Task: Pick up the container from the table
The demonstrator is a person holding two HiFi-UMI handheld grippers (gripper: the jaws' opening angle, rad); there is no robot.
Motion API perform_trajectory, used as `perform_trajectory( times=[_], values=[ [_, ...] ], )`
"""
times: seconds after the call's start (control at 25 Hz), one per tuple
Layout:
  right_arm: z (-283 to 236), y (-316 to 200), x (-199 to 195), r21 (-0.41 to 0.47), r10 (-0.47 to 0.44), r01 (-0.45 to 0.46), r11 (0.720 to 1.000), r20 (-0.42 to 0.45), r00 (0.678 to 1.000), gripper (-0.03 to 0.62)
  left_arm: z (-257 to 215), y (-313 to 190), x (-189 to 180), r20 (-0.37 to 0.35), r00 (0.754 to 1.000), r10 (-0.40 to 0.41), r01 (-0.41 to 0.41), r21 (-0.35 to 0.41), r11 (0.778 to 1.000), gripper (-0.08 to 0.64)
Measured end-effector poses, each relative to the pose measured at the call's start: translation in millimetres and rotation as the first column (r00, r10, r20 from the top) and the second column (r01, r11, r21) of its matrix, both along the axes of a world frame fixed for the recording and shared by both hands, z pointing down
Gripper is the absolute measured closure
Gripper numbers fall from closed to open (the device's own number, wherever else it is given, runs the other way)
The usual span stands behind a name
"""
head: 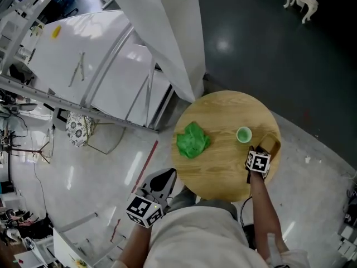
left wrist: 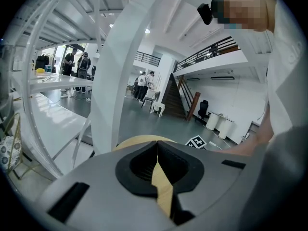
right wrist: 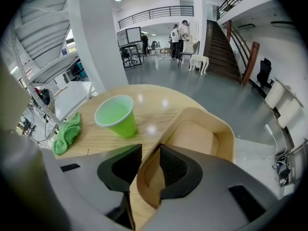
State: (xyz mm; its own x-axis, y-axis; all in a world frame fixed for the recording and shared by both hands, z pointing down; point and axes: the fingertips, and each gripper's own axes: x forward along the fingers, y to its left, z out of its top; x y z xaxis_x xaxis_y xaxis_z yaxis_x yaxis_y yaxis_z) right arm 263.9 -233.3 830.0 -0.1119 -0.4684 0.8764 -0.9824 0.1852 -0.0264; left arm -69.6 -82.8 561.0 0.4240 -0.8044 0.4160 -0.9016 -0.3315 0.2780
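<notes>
**Grasp step: right gripper lining up on the container wall**

Head view: you're working over one round table (head: 223, 175). It's carrying one wooden container (head: 271, 143) at its right edge, one green cup (head: 244, 134) just beside it and one green cloth (head: 192, 140).

Left gripper view: your left gripper (left wrist: 156, 147) is hanging off the table, jaws pressed together on nothing.

Right gripper view: your right gripper (right wrist: 150, 161) is straddling the container's near wall, one jaw inside and one outside. They're looking spread, not yet pinching. Next you're needing a firm squeeze, then a level lift.

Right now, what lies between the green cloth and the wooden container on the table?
A green cup stands there upright, nearer the container than the cloth. The head view shows this best.
</notes>
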Motion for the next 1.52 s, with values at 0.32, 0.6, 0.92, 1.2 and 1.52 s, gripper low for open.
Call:
perform_trajectory(
  times=[0.32,0.6,0.92,1.2,1.52],
  values=[
    [-21.4,8.8,2.6,0.040,0.022,-0.020,0.999,-0.047,0.999,0.526,-3.9,-1.0,-6.8,-0.022,0.999,0.025,-0.024,0.021,0.999,0.543],
    [-53.1,10.6,-3.0,0.102,0.011,-0.003,0.995,-0.070,0.997,0.549,-12.0,-11.8,-11.9,-0.048,0.997,0.063,-0.061,0.051,0.997,0.543],
    [-122.1,15.4,-28.0,0.211,0.008,-0.009,0.977,0.003,1.000,0.551,-24.9,-25.4,-15.1,-0.064,0.992,0.112,-0.106,0.101,0.989,0.543],
    [-191.3,21.5,-66.7,0.309,-0.077,0.051,0.950,0.072,0.994,0.551,-40.3,-41.6,-12.8,-0.072,0.985,0.158,-0.146,0.156,0.977,0.543],
    [-274.3,35.5,-93.5,0.455,-0.185,0.138,0.880,0.060,0.981,0.551,-60.8,-60.0,-0.3,-0.086,0.972,0.217,-0.193,0.228,0.954,0.543]
  ],
)
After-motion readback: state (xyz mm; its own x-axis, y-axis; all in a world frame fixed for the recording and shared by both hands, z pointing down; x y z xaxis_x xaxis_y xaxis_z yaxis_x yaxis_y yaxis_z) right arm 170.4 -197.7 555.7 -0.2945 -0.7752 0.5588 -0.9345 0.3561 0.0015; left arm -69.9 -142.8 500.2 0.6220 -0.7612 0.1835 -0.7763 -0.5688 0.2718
